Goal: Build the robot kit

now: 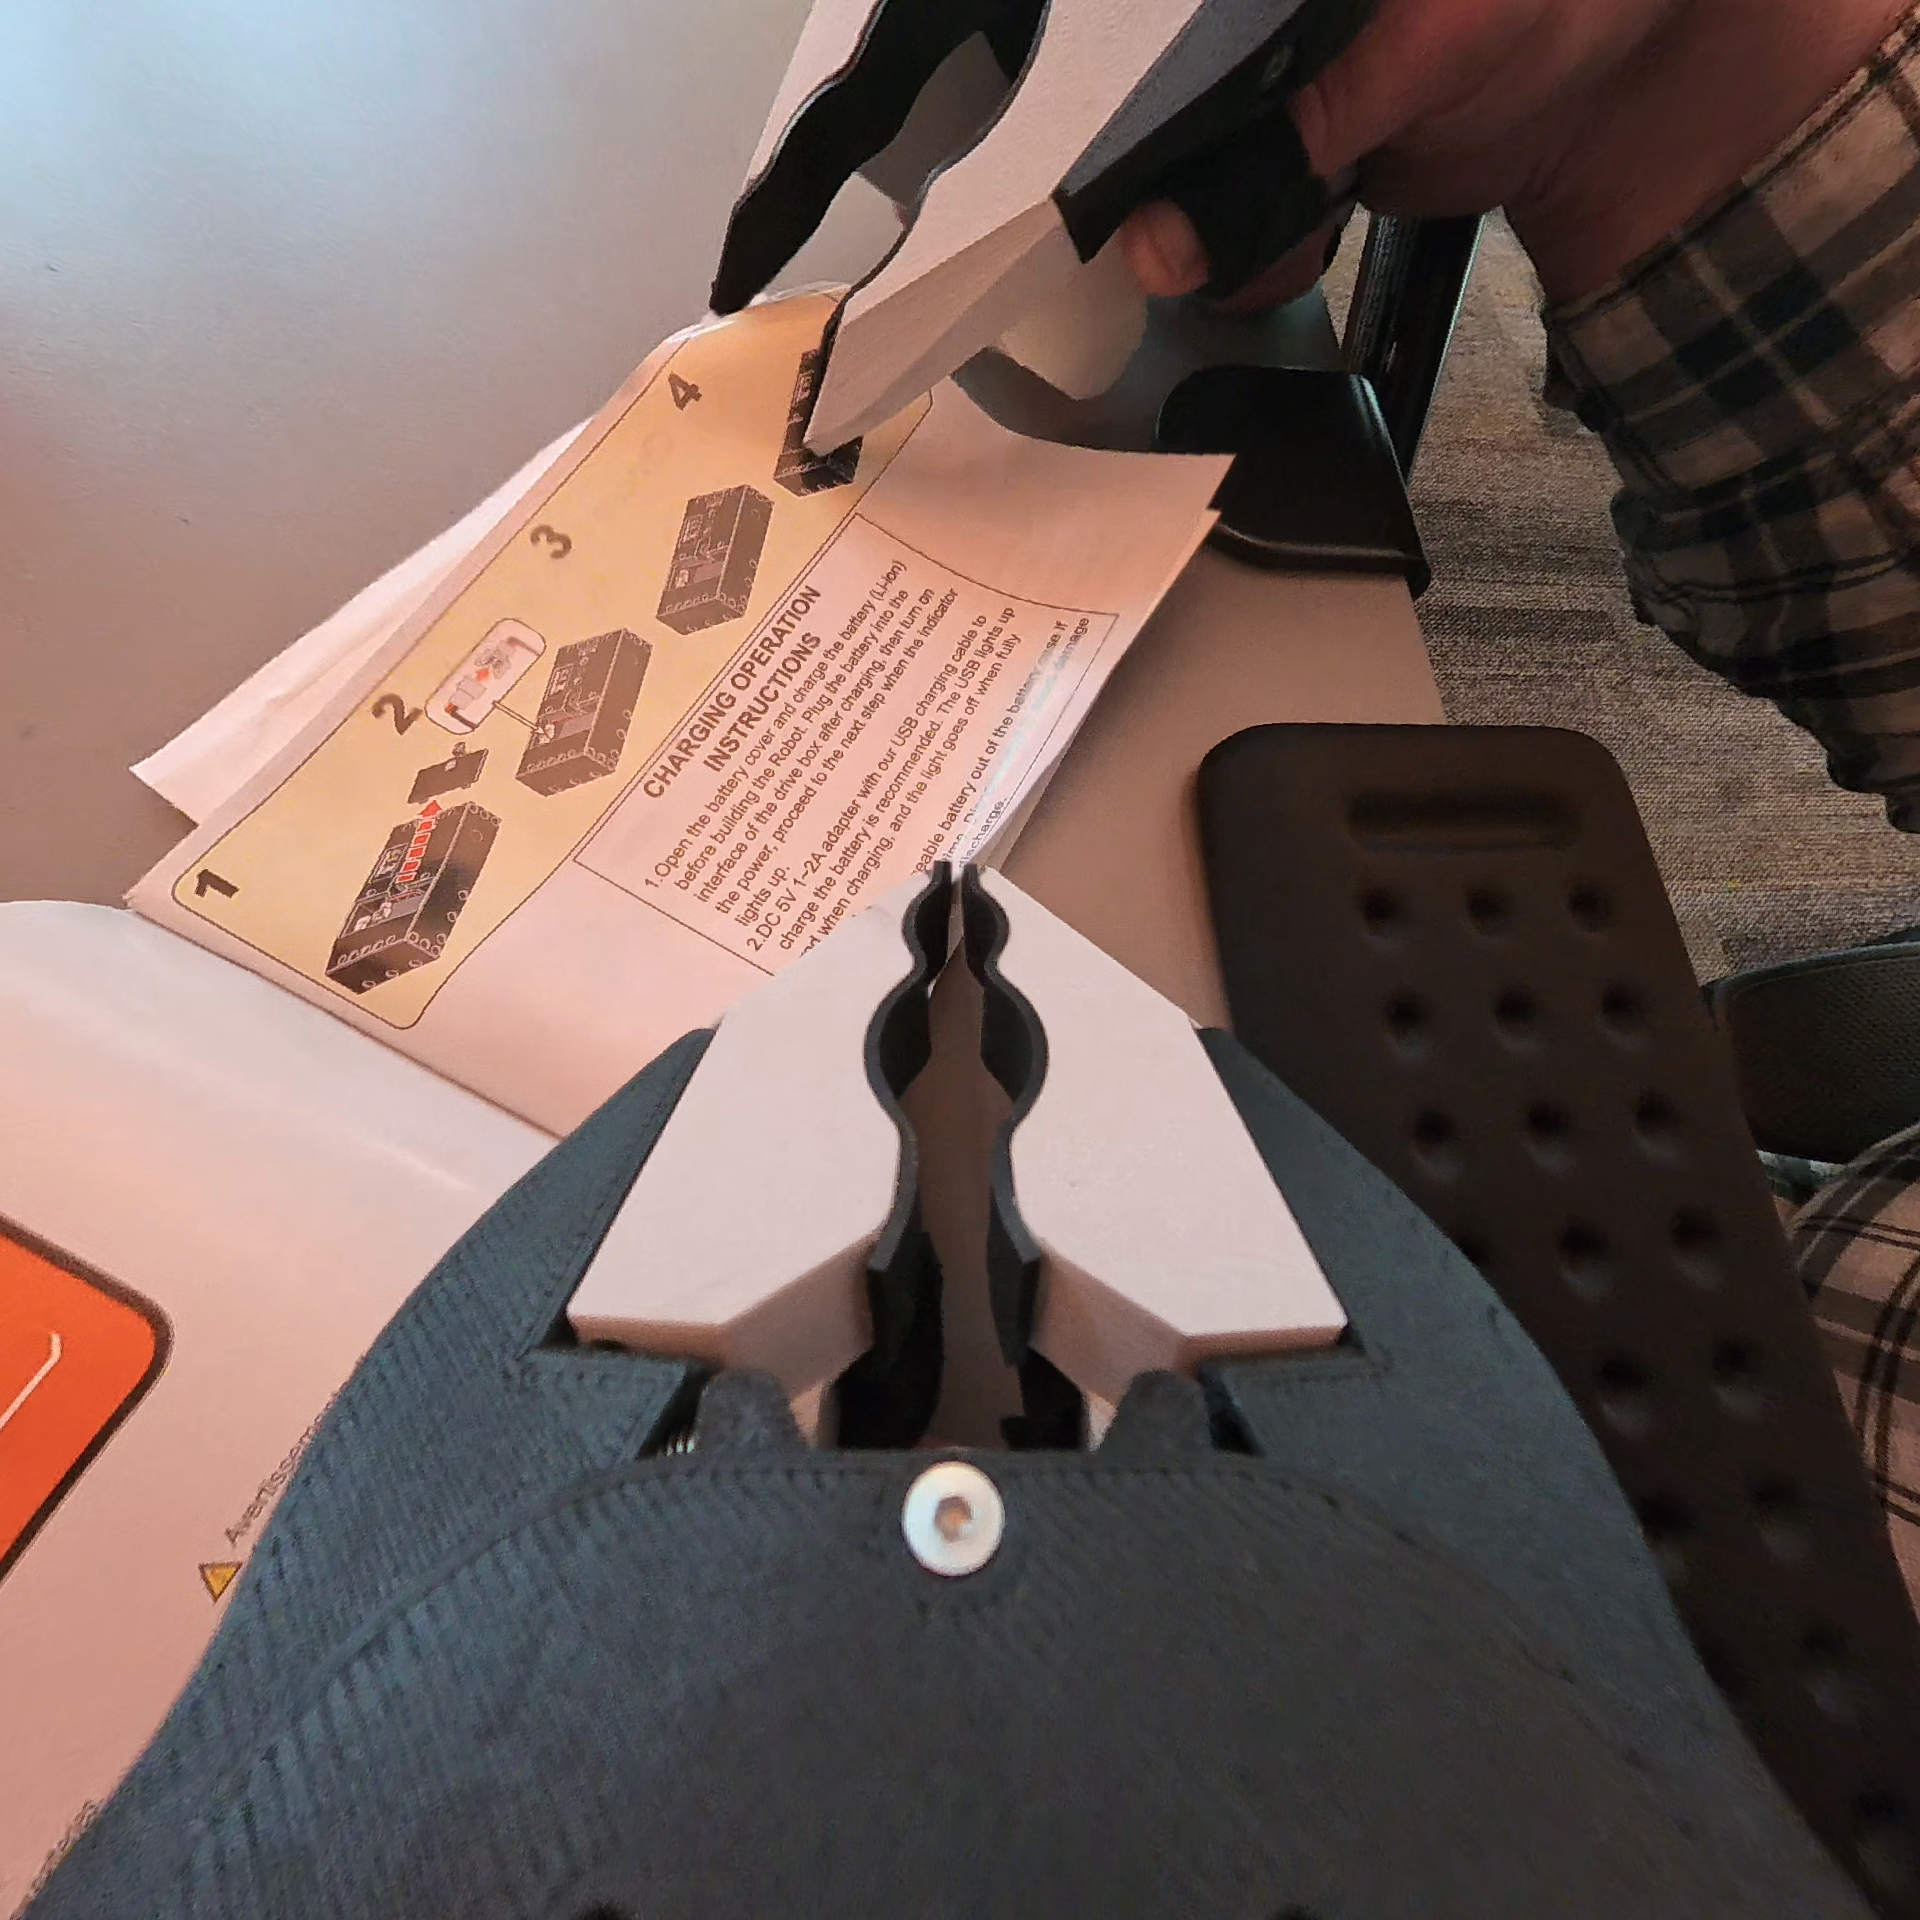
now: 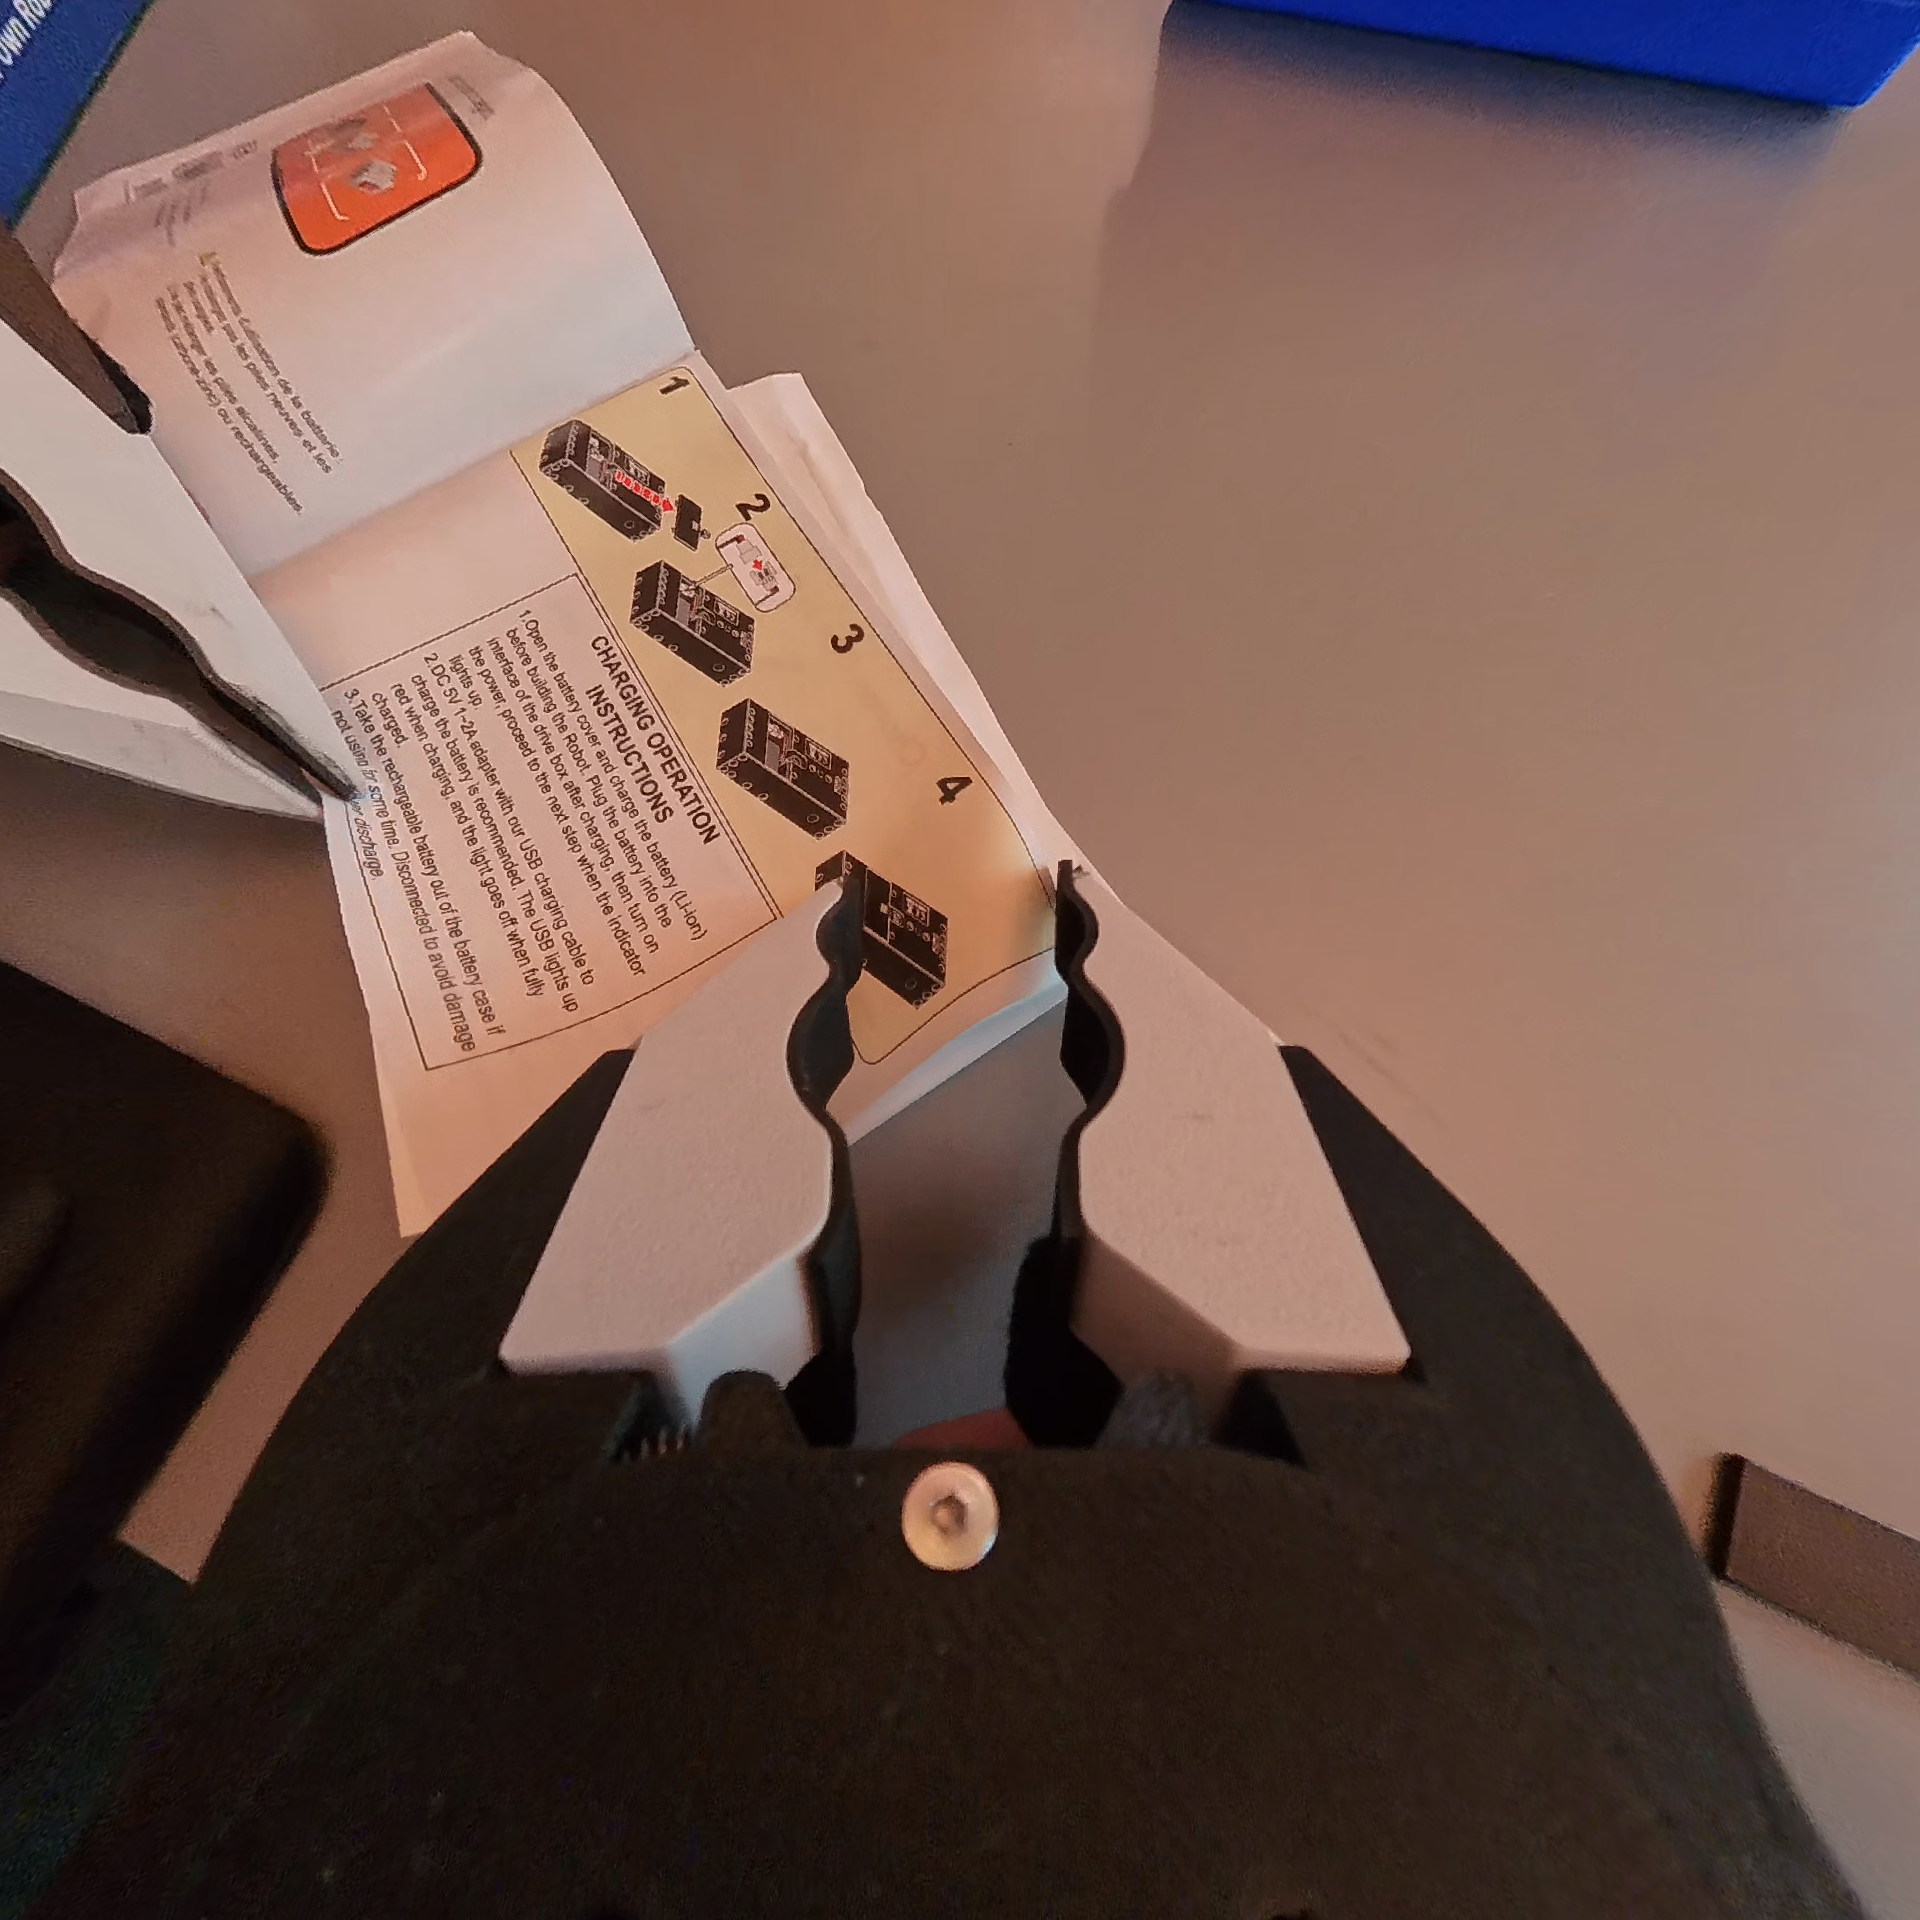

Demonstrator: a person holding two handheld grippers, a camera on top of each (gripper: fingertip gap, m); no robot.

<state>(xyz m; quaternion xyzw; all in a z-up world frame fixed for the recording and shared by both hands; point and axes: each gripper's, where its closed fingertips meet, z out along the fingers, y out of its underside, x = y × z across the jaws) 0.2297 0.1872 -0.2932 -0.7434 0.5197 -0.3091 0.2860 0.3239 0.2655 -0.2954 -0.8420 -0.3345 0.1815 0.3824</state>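
My left gripper [image 1: 956,883] has its white fingers [image 1: 821,1101] with wavy black pads drawn together on the near edge of an open white paper instruction booklet [image 1: 582,665], pinching the page between the tips. The booklet lies spread on the grey counter [image 1: 260,312], one page bearing a pale yellow panel of numbered drawings of a dark block and a bordered box of black print below it. The facing page, nearer my left gripper, curls upward and carries an orange rounded square [image 1: 62,1413].

My right gripper [image 2: 951,894] stands with its fingers [image 2: 707,1174] apart at a middling gap, the tips at the booklet's [image 2: 623,779] far corner by the last numbered drawing. From the right wrist view one tip sits over the page and the other is at or just off its edge; I cannot tell whether either presses the paper. In the left wrist view that same gripper [image 1: 784,353] reaches down from above with a person's hand [image 1: 1351,125] behind it and a plaid sleeve [image 1: 1745,416] to the side.

A black perforated chair back [image 1: 1507,1039] stands just beside the counter's edge. A blue box [image 2: 1662,42] lies well apart at the far side of the counter, and a black pad [image 2: 125,1247] rests near the booklet's lower edge.
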